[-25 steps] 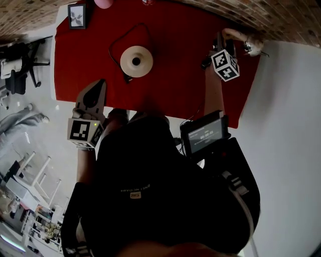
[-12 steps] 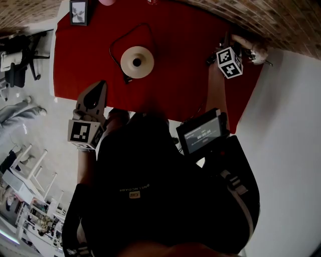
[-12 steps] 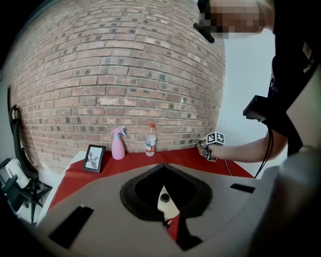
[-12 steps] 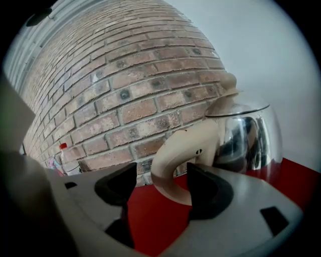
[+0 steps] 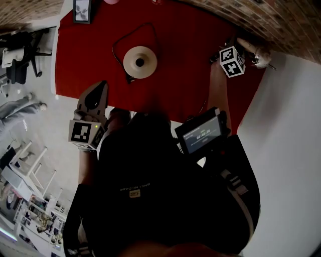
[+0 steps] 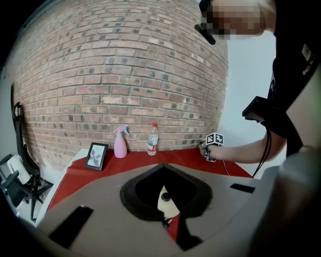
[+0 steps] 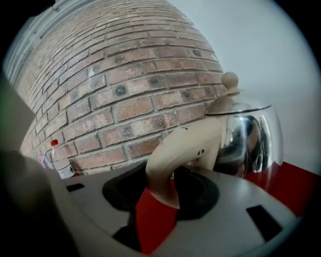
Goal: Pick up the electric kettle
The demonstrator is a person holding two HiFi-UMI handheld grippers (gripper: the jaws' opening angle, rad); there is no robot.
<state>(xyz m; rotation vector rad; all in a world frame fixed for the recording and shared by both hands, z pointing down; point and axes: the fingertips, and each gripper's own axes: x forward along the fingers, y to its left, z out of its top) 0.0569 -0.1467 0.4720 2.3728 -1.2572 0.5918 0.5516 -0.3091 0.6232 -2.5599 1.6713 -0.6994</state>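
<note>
1. Head view.
   - A table under a red cloth stands against a brick wall.
   - The round cream kettle base lies on the cloth, with its black cord looped beside it.
   - A black-framed picture stands at the far left corner.
   - The left gripper hangs at the table's near edge, well apart from the base.
   - The right gripper reaches the far right corner, up against the chrome electric kettle with a cream handle.
   - A black device with a lit screen sits at the person's chest. Its digits are too small to read, as is the print on the shirt.
2. Left gripper view.
   - The left gripper has its jaws parted by a narrow slit, with nothing between them.
   - The cream base and red cloth show through the gap.
   - At the wall stand a pink spray bottle and a clear plastic bottle with a red cap. The bottle's label is unreadable.
   - The right gripper's cube shows only black-and-white square markers.
3. Right gripper view.
   - The right gripper has its jaws wide apart.
   - The kettle's curved cream handle dips into the opening between them, and I see no clamping.
   - The kettle stands upright on the red cloth, close to the wall, with its knobbed lid on.
   - No brand mark is visible.
</note>
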